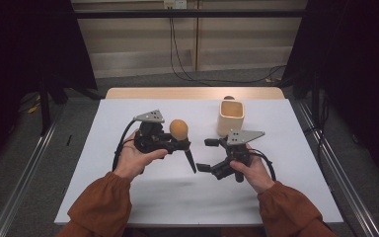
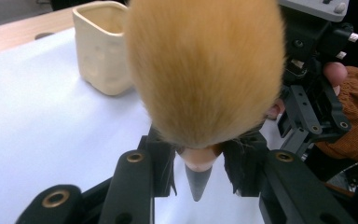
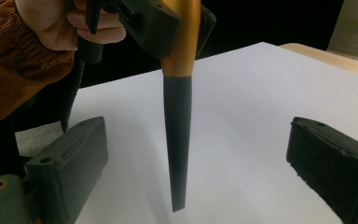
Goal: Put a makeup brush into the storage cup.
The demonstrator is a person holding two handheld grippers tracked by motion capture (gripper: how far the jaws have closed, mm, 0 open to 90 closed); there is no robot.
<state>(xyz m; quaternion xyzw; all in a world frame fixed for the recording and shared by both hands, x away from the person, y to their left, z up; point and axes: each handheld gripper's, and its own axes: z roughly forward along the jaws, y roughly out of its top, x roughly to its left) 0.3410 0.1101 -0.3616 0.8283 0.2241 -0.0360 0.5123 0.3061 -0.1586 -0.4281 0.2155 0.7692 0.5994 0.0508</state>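
White paper covers the counter [image 1: 128, 197], with dark curtains either side and a wooden edge at the far end. Up off the surface, the left tongs [image 1: 180, 144] are clamped on a makeup brush [image 1: 179, 130] at its collar, fluffy orange head pointing up and away, dark tapered handle [image 3: 177, 140] angling down toward the paper without touching it. The right tongs [image 1: 207, 154] stand wide open, nothing between them, and from their own view that handle hangs squarely between the two black pads. Beyond them, at the far right, sits the cream cup [image 1: 231, 117], upright and apparently empty.

This looks like a hand-over, with the cup the likely destination. To do it well, the right tongs should close on the dark part of the handle, low enough to leave room above. The left should let go only once that grip is firm. A pinch near the thin tip could let the brush swing, so go higher, and keep the bristles clear.
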